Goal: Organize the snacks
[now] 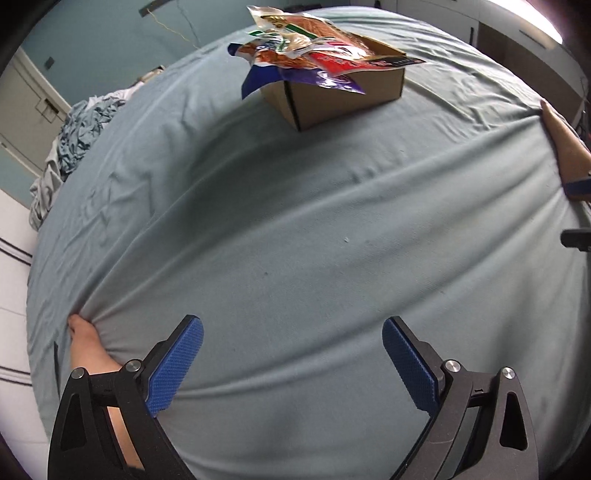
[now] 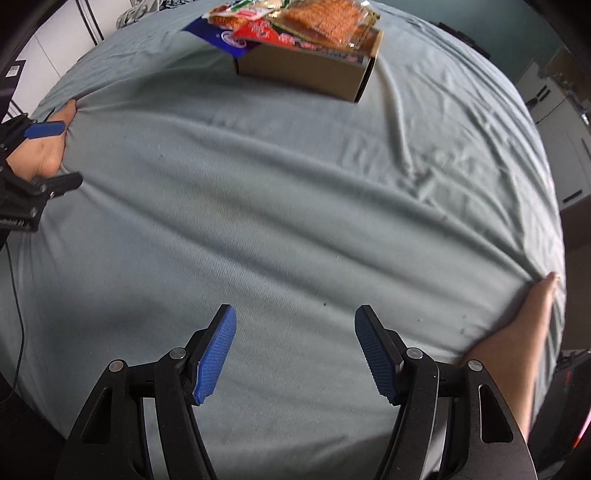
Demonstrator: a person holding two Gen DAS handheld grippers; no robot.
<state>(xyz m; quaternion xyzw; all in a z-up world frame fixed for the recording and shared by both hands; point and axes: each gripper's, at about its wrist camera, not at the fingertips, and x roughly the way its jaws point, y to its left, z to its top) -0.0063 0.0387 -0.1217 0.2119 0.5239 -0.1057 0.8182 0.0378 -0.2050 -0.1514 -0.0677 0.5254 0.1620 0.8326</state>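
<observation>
A brown cardboard box (image 1: 343, 98) (image 2: 303, 72) stands at the far side of a bed. Several snack bags (image 1: 306, 55) (image 2: 295, 26) are heaped in it and spill over its rim, red, orange and blue ones among them. My left gripper (image 1: 293, 332) hangs open over bare sheet near the bed's front edge, nothing between its blue pads. My right gripper (image 2: 295, 321) is open too, also over bare sheet. Both are far from the box. In the right wrist view the left gripper (image 2: 51, 155) shows at the left edge.
The grey-blue sheet (image 1: 295, 240) (image 2: 295, 203) covers the whole bed and is creased. A crumpled blanket (image 1: 74, 140) lies at the left. The person's feet or legs (image 1: 88, 343) (image 2: 524, 332) rest against the bed's edge. White cabinets (image 1: 517, 33) stand behind.
</observation>
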